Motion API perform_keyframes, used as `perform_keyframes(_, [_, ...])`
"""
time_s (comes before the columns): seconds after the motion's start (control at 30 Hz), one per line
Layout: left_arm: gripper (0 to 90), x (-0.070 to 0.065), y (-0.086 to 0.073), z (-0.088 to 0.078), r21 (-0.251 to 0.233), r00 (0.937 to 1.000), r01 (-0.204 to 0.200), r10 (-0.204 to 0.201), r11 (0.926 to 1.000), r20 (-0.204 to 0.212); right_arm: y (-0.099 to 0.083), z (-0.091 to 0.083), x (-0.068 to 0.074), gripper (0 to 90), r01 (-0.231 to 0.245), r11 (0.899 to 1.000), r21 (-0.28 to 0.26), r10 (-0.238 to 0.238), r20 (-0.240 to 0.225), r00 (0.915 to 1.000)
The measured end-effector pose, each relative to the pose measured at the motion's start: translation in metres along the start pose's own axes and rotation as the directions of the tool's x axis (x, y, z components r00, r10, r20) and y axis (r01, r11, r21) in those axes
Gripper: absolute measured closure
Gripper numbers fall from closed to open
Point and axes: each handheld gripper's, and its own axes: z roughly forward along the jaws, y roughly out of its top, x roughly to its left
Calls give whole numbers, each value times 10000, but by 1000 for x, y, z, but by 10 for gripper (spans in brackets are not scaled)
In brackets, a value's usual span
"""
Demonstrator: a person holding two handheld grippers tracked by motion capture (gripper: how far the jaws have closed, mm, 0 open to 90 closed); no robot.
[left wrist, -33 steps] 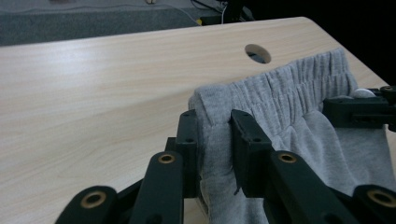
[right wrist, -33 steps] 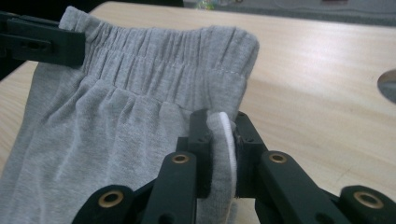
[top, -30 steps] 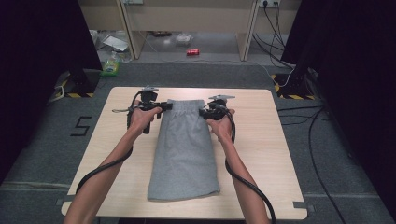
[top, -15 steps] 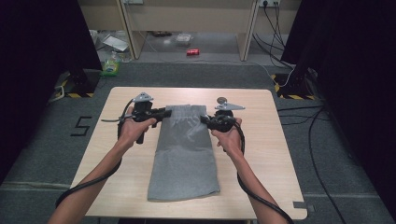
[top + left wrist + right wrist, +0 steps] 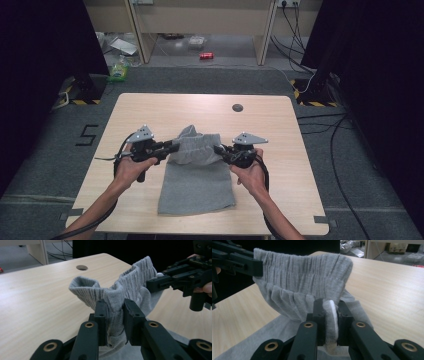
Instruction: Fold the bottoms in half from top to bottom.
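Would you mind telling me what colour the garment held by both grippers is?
The garment is plain light grey with a ribbed waistband, clearest in the right gripper view.

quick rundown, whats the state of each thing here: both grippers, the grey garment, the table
left gripper: shut on the waistband
right gripper: shut on the waistband
grey garment: waistband end lifted and folding over toward the person, lower part flat on the table
table: far half bare, one round hole in it

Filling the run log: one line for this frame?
left gripper: shut on waistband | right gripper: shut on waistband | grey shorts: waistband lifted, lower part flat on table
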Motion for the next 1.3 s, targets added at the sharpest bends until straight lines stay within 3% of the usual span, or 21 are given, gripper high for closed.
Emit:
perform_keyframes(0.17, [738, -10, -22, -5, 160, 9998, -138, 136, 9998, 122, -17, -5, 9, 811, 97, 9998, 180, -96, -89, 9999])
perform_keyframes(0.4, [738, -20, -55, -5, 550, 9992, 16, -38, 9985, 404, -41, -9, 21, 809, 288, 9977, 616, -278, -185, 9994])
perform_keyframes(0.7, [732, -33, -86, -8, 1134, 9969, -382, 301, 9928, 722, -65, -17, 28, 779, 257, 9933, 1127, -217, -371, 9991])
perform_keyframes(0.83, [719, -34, -89, -9, 1141, 9969, -395, 313, 9927, 728, -70, -25, 30, 706, 129, 9929, 1182, -71, -498, 9987])
perform_keyframes(0.97, [664, -37, -88, -7, 1188, 9950, -335, 219, 9923, 978, -66, -34, 32, 618, -42, 9959, 899, 92, -552, 9984])
perform_keyframes(1.13, [563, -43, -81, -8, 1050, 9916, -241, 104, 9942, 1292, -52, -43, 35, 594, 17, 9990, 458, 13, -652, 9979])
perform_keyframes(1.3, [530, -41, -71, -13, 700, 9889, 53, -156, 9975, 1479, -45, -37, 31, 605, 46, 9979, 640, -14, -503, 9987])
